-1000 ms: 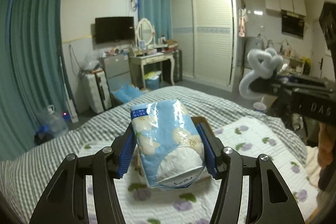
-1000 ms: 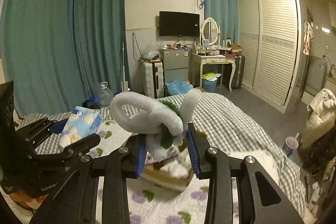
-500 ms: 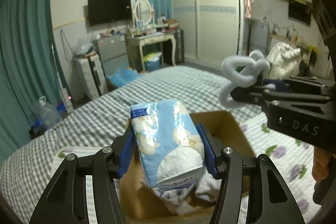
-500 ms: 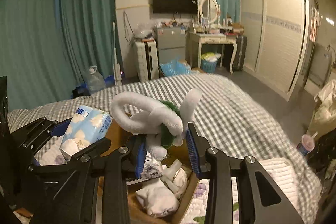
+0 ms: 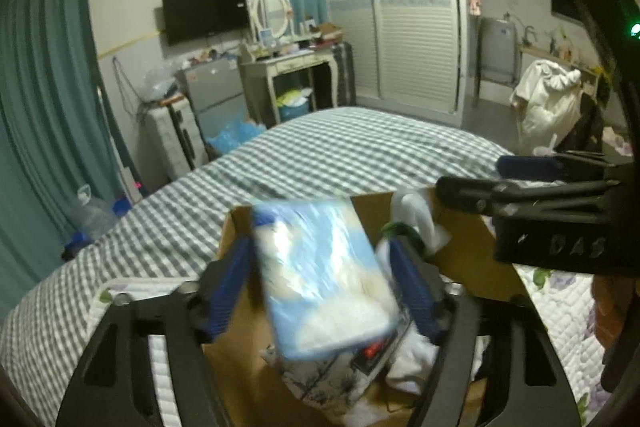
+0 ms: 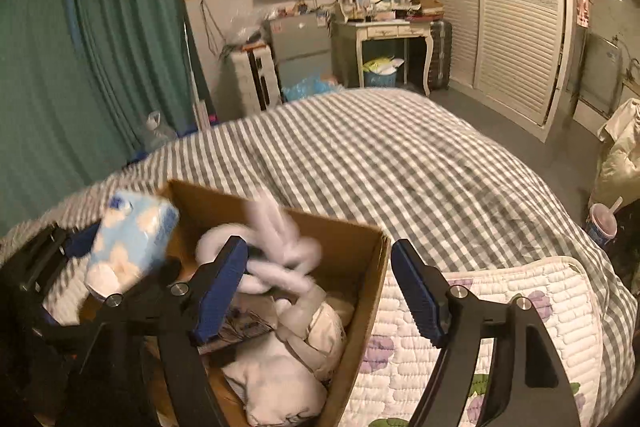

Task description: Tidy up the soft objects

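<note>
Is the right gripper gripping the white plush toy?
No. The right gripper is wide open, and the blurred white plush toy is clear of its fingers, dropping into the cardboard box.

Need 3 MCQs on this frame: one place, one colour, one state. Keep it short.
1. Where is the white plush toy?
A. On the dressing table
B. At the mouth of the cardboard box
C. On the floor

2. What colour are the right gripper's pads?
A. Red
B. Yellow
C. Blue

3. How does the right gripper stand?
A. Open
B. Shut on the toy
C. Shut on the box wall

Answers: B, the blurred toy sits within the box walls; C, both pads show blue; A, the jaws stand wide apart and clamp nothing.
</note>
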A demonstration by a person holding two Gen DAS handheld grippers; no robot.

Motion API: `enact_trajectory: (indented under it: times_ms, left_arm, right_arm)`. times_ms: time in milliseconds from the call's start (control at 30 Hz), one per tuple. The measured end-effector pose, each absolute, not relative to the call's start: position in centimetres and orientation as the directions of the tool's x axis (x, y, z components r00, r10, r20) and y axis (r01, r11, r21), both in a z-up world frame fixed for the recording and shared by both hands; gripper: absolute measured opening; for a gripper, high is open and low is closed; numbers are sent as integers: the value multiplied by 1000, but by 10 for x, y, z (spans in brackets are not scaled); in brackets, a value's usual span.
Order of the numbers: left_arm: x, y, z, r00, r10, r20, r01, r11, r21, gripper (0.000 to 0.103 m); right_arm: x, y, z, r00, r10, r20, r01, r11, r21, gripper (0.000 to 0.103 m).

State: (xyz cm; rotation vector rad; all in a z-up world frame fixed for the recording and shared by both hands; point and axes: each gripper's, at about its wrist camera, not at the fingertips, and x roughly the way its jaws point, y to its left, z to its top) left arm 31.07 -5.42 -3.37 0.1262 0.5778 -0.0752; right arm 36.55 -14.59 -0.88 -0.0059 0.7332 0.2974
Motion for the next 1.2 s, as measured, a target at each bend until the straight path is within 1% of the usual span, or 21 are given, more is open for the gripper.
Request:
enact_trajectory:
  times_ms: [33, 167, 267, 367, 400, 433, 467, 533, 567, 633, 667, 700, 800, 867, 1033, 1200]
  left_arm:
    - [307, -54, -28, 840, -23, -541, 93, 990, 102, 84]
    - [294, -47, 0, 852, 1, -524, 55, 994, 92, 84]
    - [266, -43, 40, 880, 9, -475, 32, 997, 77, 84]
    - [232, -38, 82, 911, 3, -412, 25, 998, 64, 84]
    - [220, -37, 95, 921, 2, -391, 24, 998, 63, 86]
    - [208, -36, 107, 930, 0, -369, 24, 998, 62, 92]
    - [189, -35, 124, 944, -1, -331, 22, 998, 59, 95]
    - [161, -31, 144, 961, -11, -277, 29, 998, 60, 99]
    - [140, -29, 156, 970, -20, -241, 38, 997, 66, 99]
    - [116, -25, 167, 979, -19, -204, 35, 997, 74, 100]
    - [103, -23, 171, 982, -13, -186, 27, 997, 77, 100]
    - [88, -18, 173, 986, -6, -168, 20, 997, 79, 100]
    - [55, -6, 170, 993, 11, -119, -2, 997, 73, 100]
    - [42, 0, 161, 993, 11, -121, -3, 998, 69, 100]
    - [32, 10, 130, 992, 26, -127, -16, 997, 75, 100]
    - [43, 18, 86, 987, 39, -157, -29, 998, 63, 100]
  right_arm:
    - [363, -148, -4, 709, 266, -653, -262, 959, 106, 74]
    - [344, -149, 28, 737, 245, -630, -248, 965, 86, 74]
    - [317, -149, 65, 762, 237, -603, -248, 966, 68, 74]
    - [278, -148, 115, 805, 222, -551, -247, 969, 30, 74]
    - [263, -148, 131, 818, 218, -532, -246, 969, 19, 74]
    - [243, -148, 151, 838, 214, -502, -244, 970, 5, 75]
    - [230, -148, 164, 850, 211, -483, -242, 970, -1, 76]
    - [196, -149, 193, 875, 198, -443, -230, 973, -20, 85]
    - [174, -150, 207, 891, 181, -417, -215, 976, -35, 87]
    - [137, -151, 226, 915, 170, -366, -203, 978, -53, 97]
    - [122, -151, 231, 922, 171, -346, -202, 978, -55, 100]
    - [108, -151, 235, 929, 173, -328, -201, 978, -52, 103]
    - [67, -150, 236, 939, 187, -287, -207, 978, -41, 103]
    - [49, -148, 229, 944, 191, -270, -207, 978, -31, 103]
    - [14, -142, 190, 954, 206, -219, -210, 978, 6, 103]
    - [15, -127, 137, 965, 165, -203, -169, 986, -1, 103]
